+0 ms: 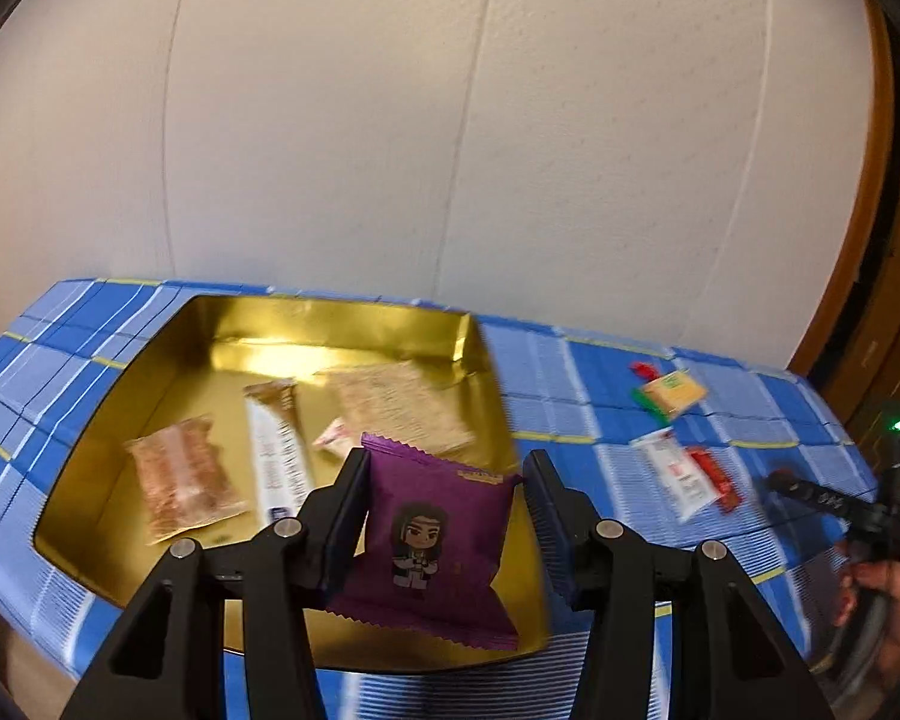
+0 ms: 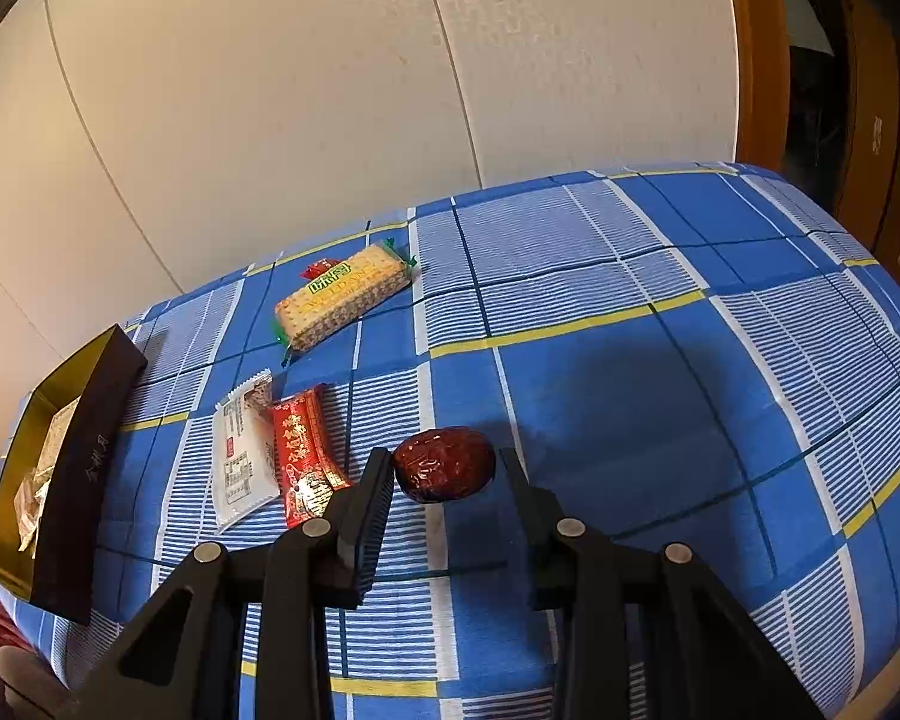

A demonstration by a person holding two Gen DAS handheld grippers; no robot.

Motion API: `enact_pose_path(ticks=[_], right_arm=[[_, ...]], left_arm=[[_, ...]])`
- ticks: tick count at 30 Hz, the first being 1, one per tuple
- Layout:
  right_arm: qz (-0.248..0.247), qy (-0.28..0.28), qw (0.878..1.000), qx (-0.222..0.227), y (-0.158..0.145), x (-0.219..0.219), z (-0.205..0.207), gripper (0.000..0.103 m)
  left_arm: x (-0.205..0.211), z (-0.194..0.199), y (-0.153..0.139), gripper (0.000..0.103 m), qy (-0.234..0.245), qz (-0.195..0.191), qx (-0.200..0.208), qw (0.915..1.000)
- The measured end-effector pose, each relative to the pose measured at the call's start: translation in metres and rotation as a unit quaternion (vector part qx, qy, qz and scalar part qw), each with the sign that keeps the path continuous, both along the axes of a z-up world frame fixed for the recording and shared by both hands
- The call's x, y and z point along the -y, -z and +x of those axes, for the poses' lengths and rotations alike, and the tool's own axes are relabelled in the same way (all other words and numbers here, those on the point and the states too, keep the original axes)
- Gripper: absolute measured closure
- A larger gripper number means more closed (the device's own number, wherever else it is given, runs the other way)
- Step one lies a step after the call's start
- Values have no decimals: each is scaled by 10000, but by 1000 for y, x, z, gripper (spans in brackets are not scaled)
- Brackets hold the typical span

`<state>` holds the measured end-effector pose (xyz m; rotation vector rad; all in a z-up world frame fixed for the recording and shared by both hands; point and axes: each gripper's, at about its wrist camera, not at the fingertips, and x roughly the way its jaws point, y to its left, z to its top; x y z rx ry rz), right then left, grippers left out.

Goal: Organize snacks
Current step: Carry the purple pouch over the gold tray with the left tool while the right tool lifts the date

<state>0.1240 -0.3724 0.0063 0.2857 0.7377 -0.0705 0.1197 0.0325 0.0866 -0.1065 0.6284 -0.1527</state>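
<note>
My left gripper (image 1: 444, 468) is over the near right part of the gold box (image 1: 330, 324). A purple cartoon snack packet (image 1: 432, 540) hangs between its fingers, touching the left finger with a gap at the right one. The box holds several wrapped snacks (image 1: 180, 480). My right gripper (image 2: 444, 468) is open, with a dark red wrapped date (image 2: 444, 465) between its fingertips on the blue checked cloth (image 2: 630, 360). A red packet (image 2: 303, 456), a white packet (image 2: 243, 456) and a cracker pack (image 2: 342, 297) lie left of it.
The box shows at the left edge of the right wrist view (image 2: 72, 480), dark outside. A white wall is behind the table. A wooden door frame (image 2: 756, 60) stands at the right. The other gripper and hand show in the left wrist view (image 1: 870, 540).
</note>
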Motion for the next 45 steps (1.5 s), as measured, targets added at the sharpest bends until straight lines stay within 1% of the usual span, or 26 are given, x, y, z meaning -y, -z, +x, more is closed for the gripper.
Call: enact_pose_path(ticks=[3, 6, 10, 16, 21, 24, 26, 31, 35, 36, 37, 40, 44, 45], right_arm=[[-20, -3, 10000, 8, 0, -1, 0, 68], [-20, 6, 10000, -1, 0, -2, 0, 68], [-66, 11, 10000, -9, -1, -4, 0, 68], [-118, 31, 9999, -23, -2, -6, 1, 68], [-127, 19, 9999, -15, -2, -9, 3, 68], [-127, -44, 9999, 21, -3, -14, 3, 68], [-179, -79, 9998, 32, -3, -18, 5, 68], [-208, -164, 9996, 61, -4, -27, 7, 68], [-207, -194, 9996, 77, -4, -31, 8, 68], [-200, -201, 9996, 89, -4, -32, 8, 68], [-210, -205, 9995, 97, -4, -34, 8, 68], [-162, -239, 9995, 127, -5, -38, 9, 68], [-132, -307, 9993, 185, -9, -45, 11, 68], [-138, -340, 9991, 221, -10, -48, 11, 68]], left_arm=[[-11, 6, 10, 51, -66, 92, -126, 9999], [-24, 15, 17, 51, -139, -187, -391, 9990], [-34, 26, 22, 51, -280, -323, -582, 9974], [-41, 30, 29, 51, -381, -226, -700, 9966], [-41, 24, 26, 51, -249, -154, -629, 9976], [-41, 23, 26, 51, -222, -98, -658, 9975], [-41, 25, 28, 51, -211, -97, -723, 9971], [-37, 31, 34, 51, -107, -230, -952, 9951], [-28, 34, 39, 50, -41, -101, -1098, 9939], [-27, 34, 38, 48, -19, -114, -1112, 9937], [-27, 34, 38, 46, -11, -134, -1115, 9937], [-30, 29, 32, 39, -82, -204, -934, 9954], [-42, 23, 22, 39, -351, -306, -649, 9968], [-45, 22, 20, 37, -427, -332, -589, 9968]])
